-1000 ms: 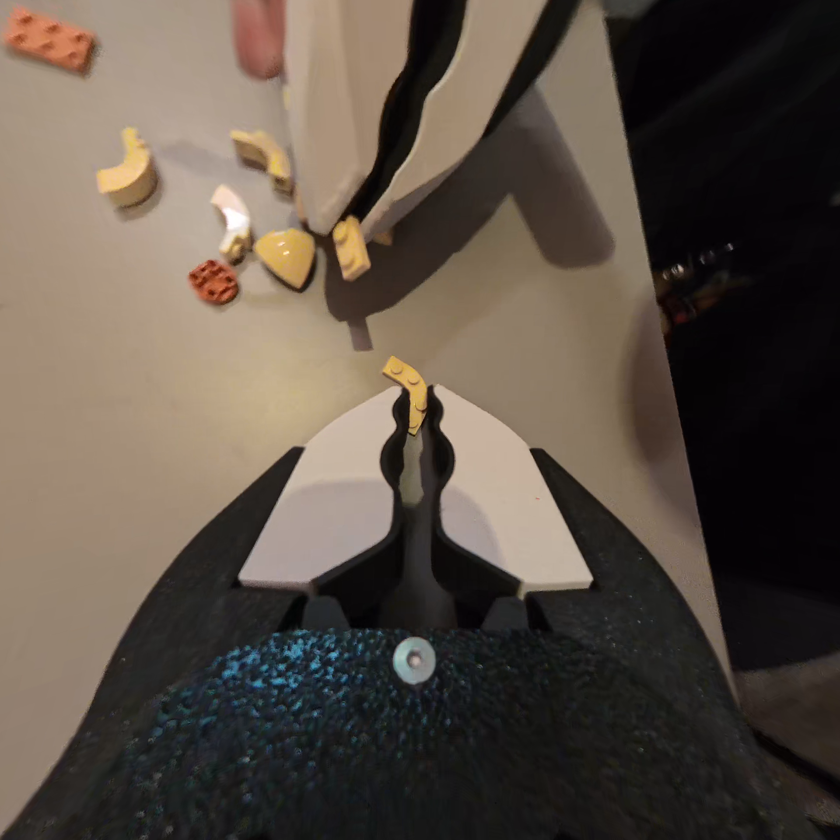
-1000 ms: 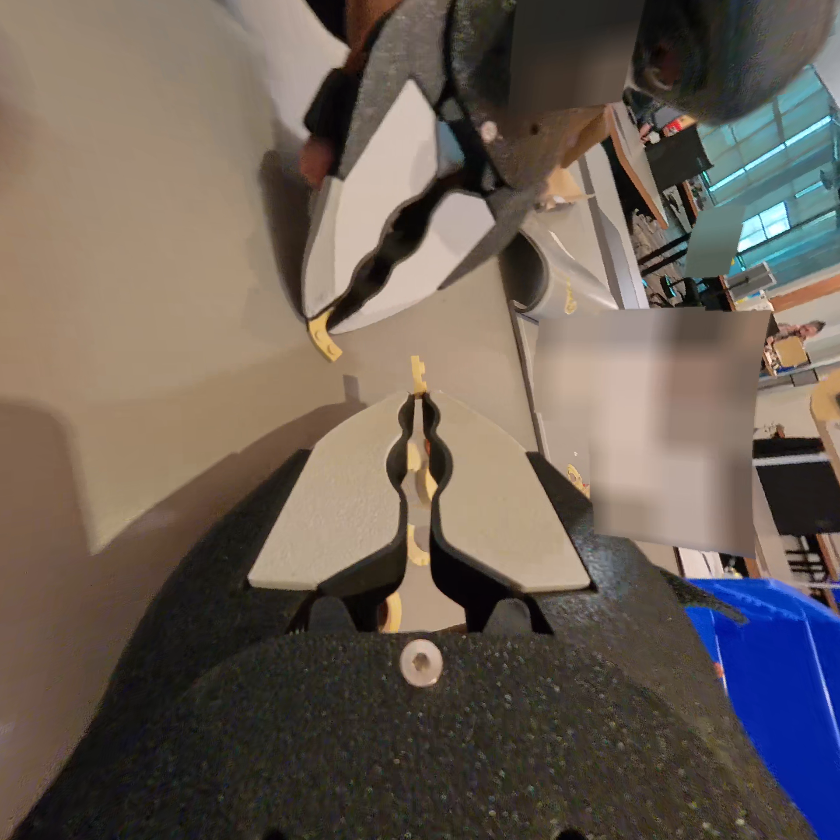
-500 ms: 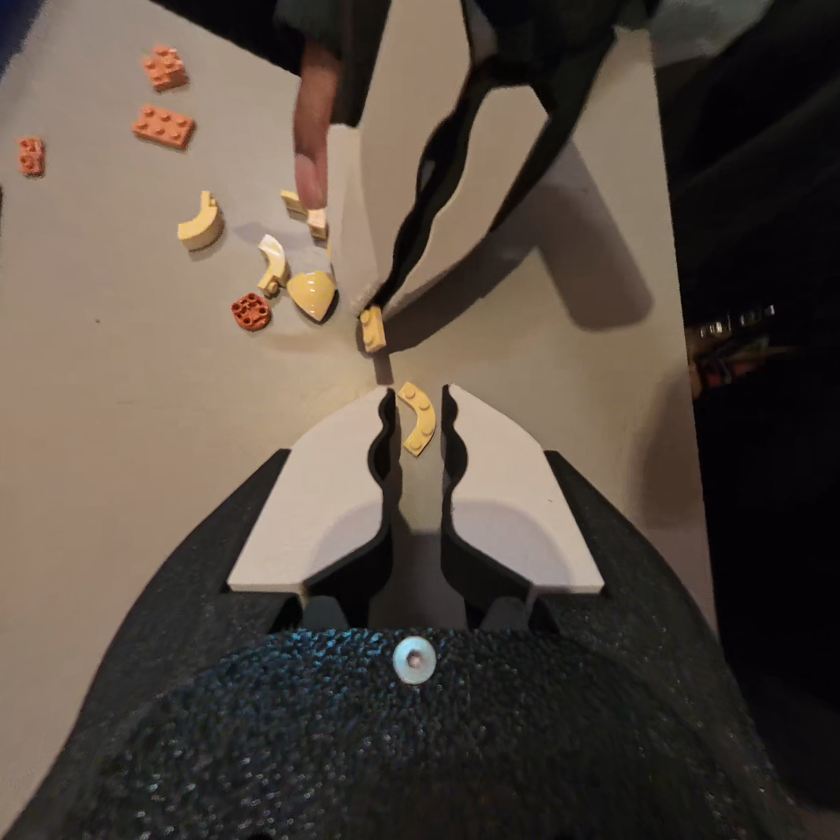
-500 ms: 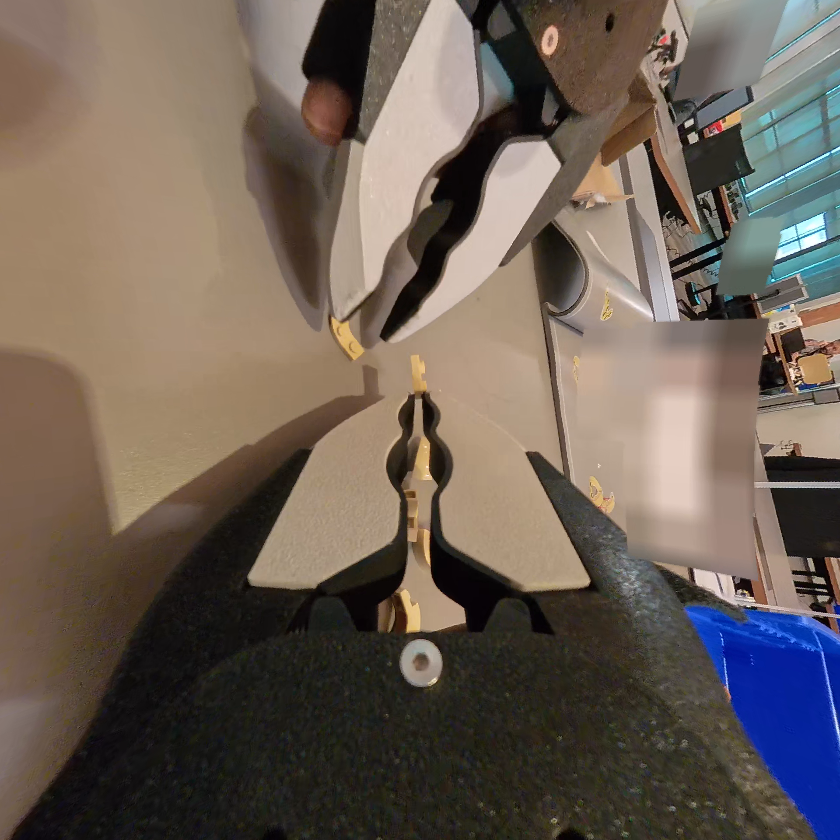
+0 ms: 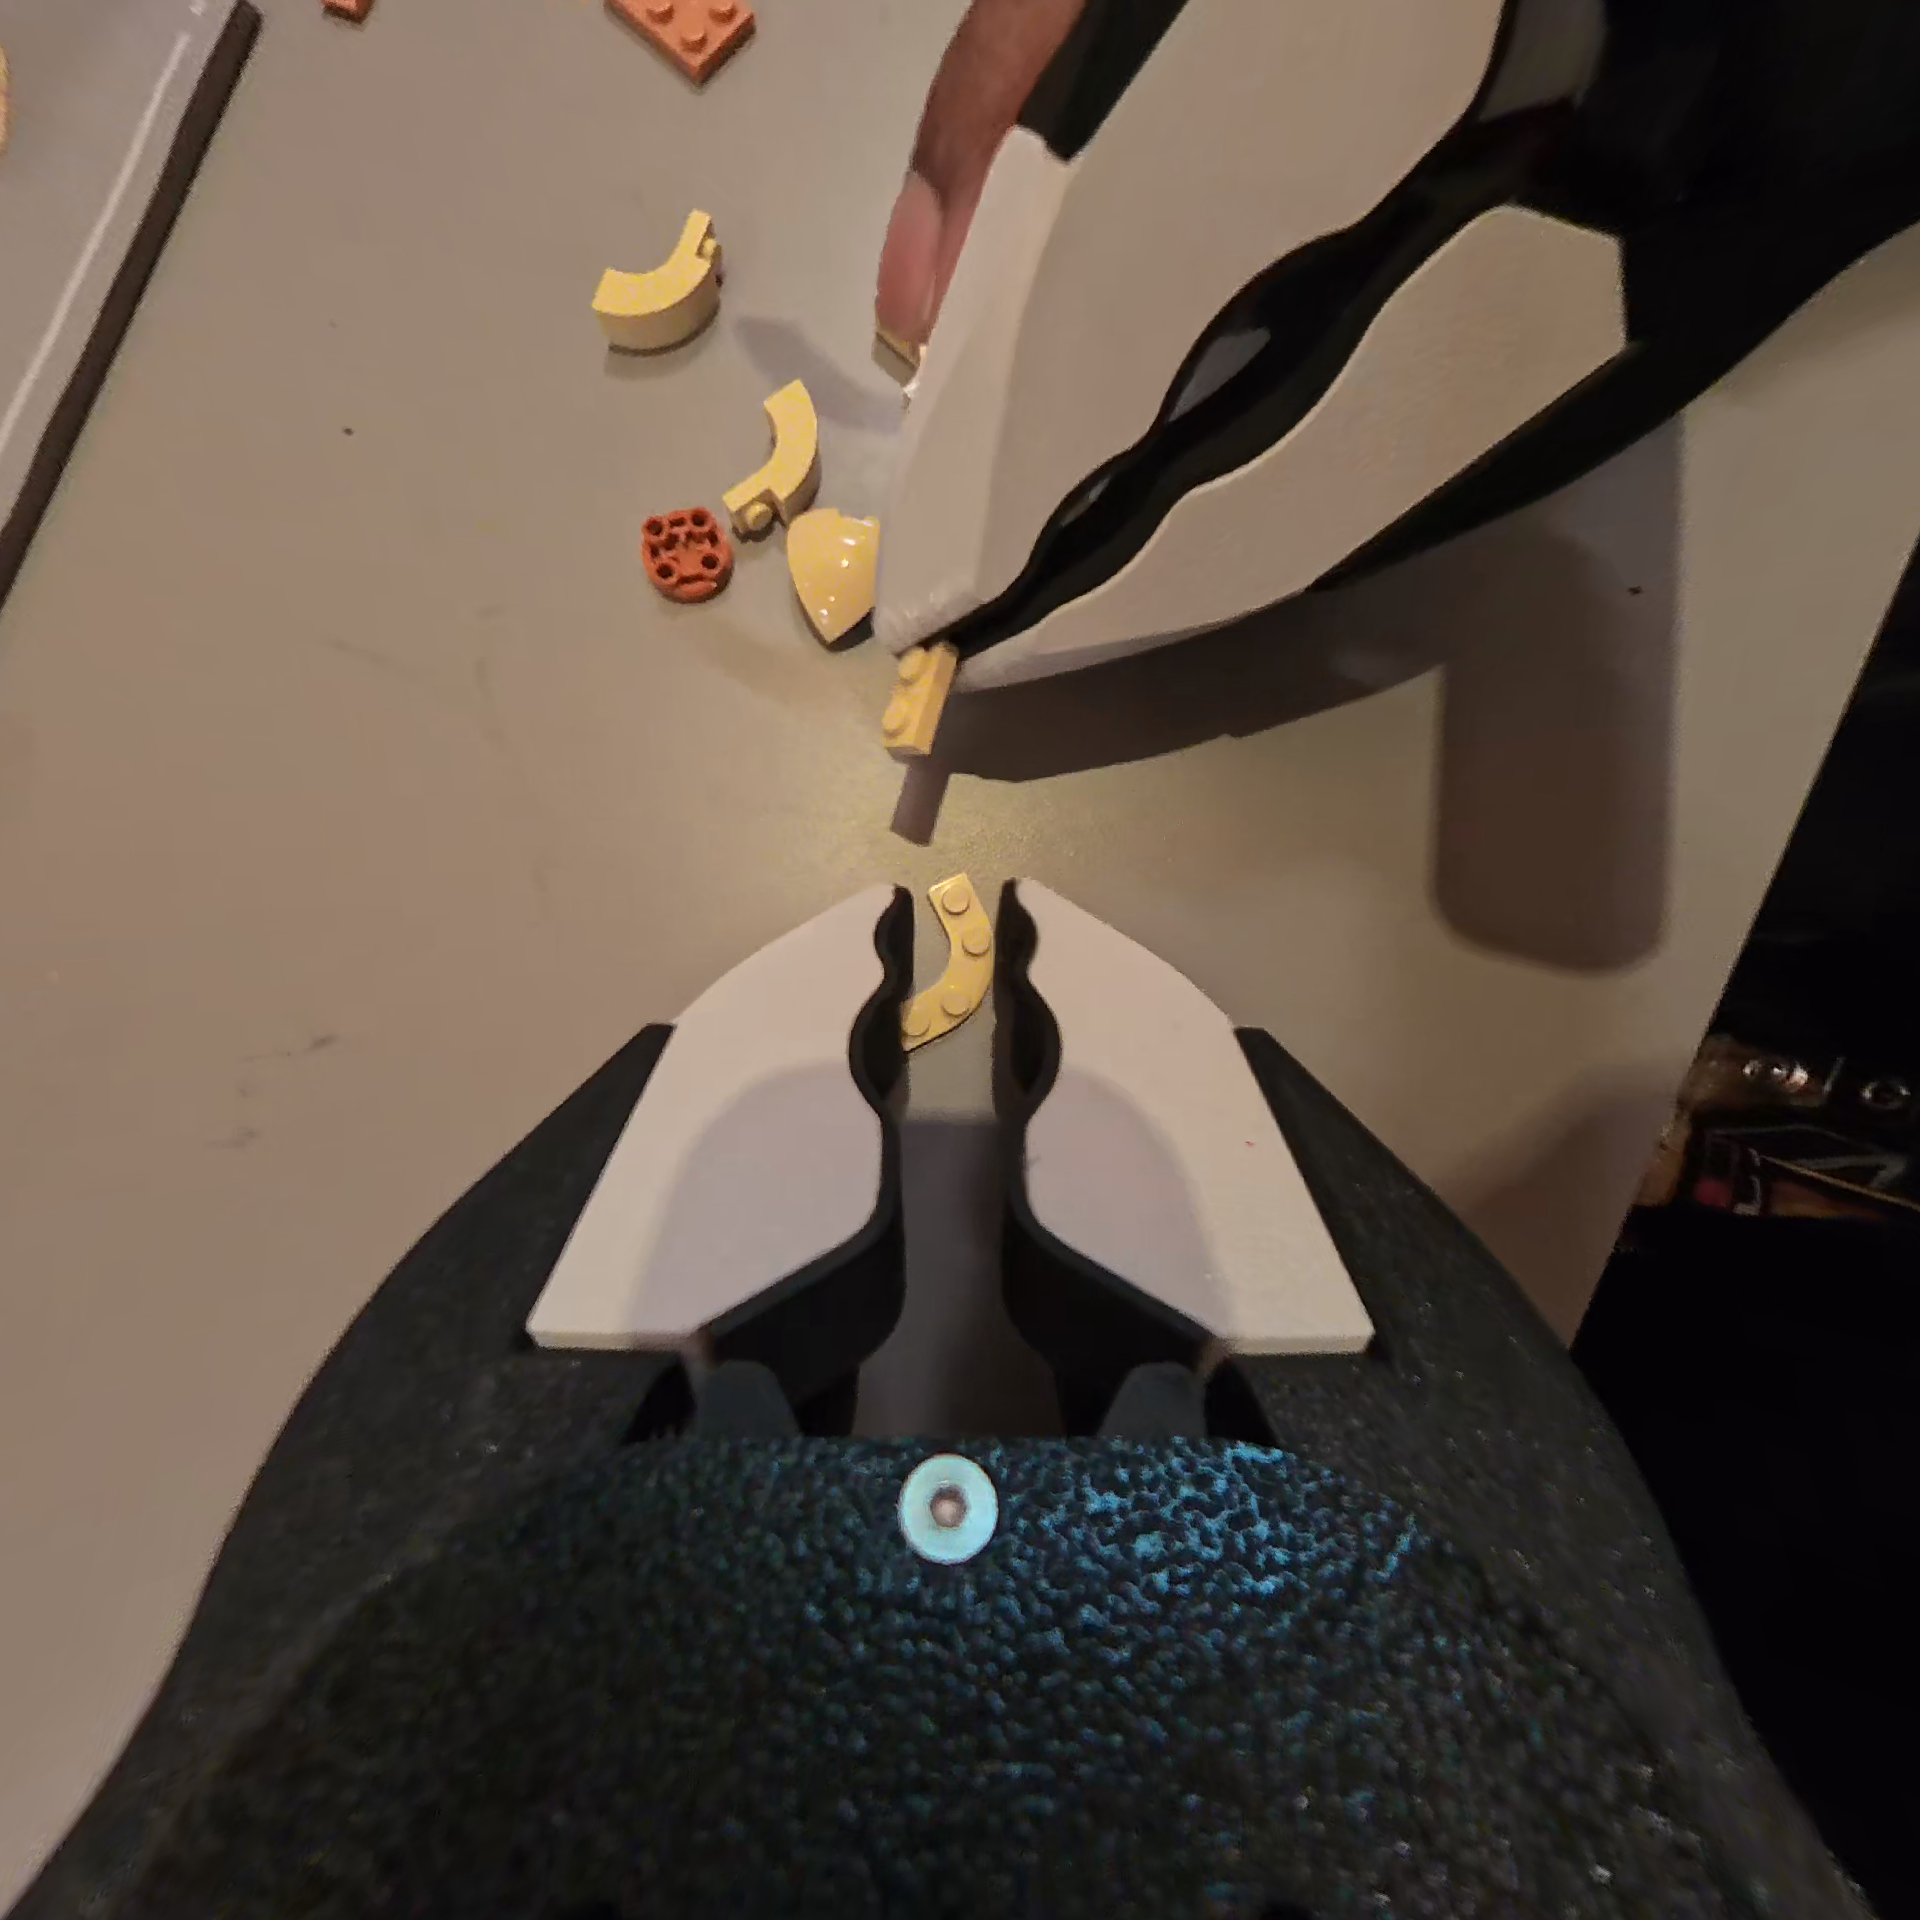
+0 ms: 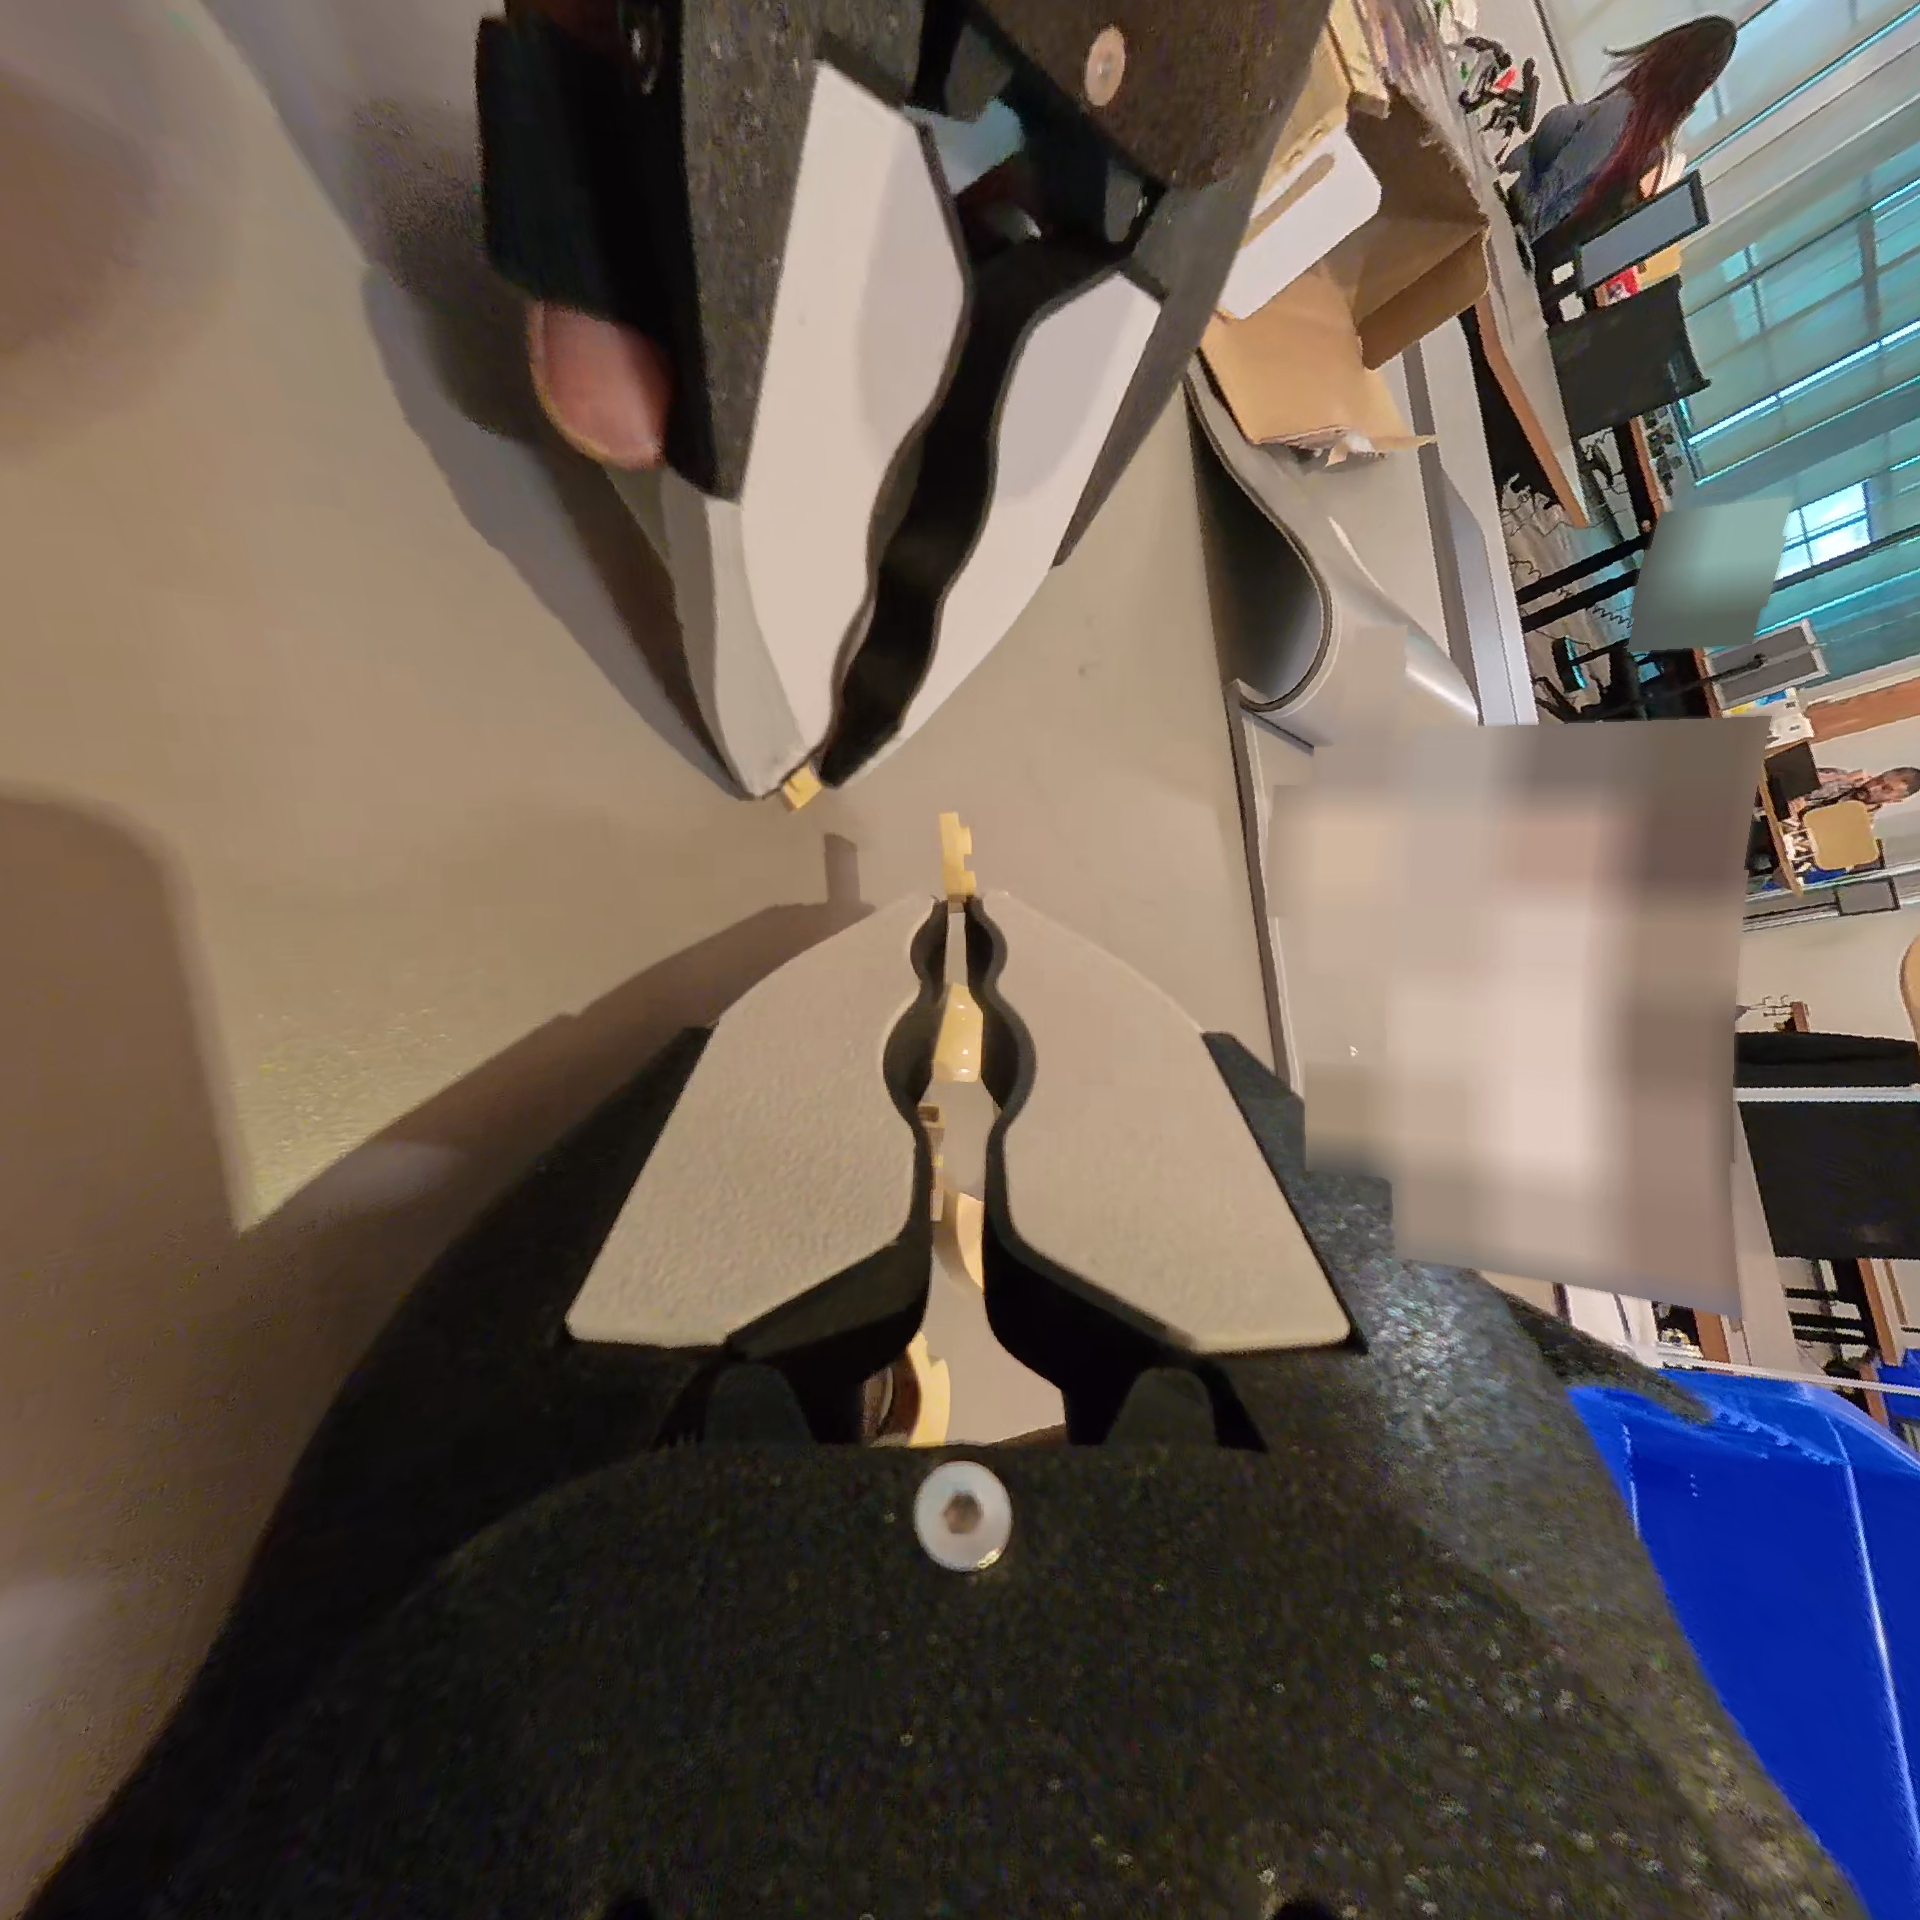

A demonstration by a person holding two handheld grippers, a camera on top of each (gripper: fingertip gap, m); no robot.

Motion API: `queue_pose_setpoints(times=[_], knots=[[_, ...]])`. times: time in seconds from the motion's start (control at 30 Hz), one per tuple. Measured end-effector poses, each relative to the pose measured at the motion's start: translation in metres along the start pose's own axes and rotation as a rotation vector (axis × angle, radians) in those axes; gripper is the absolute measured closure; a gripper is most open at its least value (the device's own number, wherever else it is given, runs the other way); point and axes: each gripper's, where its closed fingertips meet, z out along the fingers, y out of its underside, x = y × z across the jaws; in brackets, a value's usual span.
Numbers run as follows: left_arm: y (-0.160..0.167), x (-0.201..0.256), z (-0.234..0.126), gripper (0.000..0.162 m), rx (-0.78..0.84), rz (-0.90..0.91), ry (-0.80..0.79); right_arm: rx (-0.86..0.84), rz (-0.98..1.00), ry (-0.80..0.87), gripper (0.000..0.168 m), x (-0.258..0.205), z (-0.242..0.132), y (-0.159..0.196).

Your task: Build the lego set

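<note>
Grey table (image 5: 364, 831) held a curved tan plate (image 5: 951, 961) between the spread left gripper (image 5: 951, 904), near the right gripper (image 6: 961, 904) pinching a tan strip (image 6: 956, 852).

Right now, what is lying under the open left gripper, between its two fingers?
A curved tan plate with studs up lies on the grey table between the fingers of the left gripper. Neither finger clearly touches it. Its lower end reaches the dark inner edge of one finger; nothing else shows there.
</note>
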Motion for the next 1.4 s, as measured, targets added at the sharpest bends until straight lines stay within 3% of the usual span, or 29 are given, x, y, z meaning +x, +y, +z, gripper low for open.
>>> queue_pose_setpoints(times=[0.17,0.53,1.4], knots=[[-0.001,0.003,0.002,0.154,0.039,0.069,0.016,0.01,-0.028,-0.013,0.165,-0.004,-0.001,-0.002],[-0.013,0.009,-0.01,0.155,0.221,0.109,0.258,0.058,-0.151,0.007,0.165,-0.009,-0.005,-0.013],[-0.019,0.007,-0.012,0.154,0.261,0.109,0.261,-0.018,-0.445,0.156,0.165,-0.009,-0.001,-0.014]])
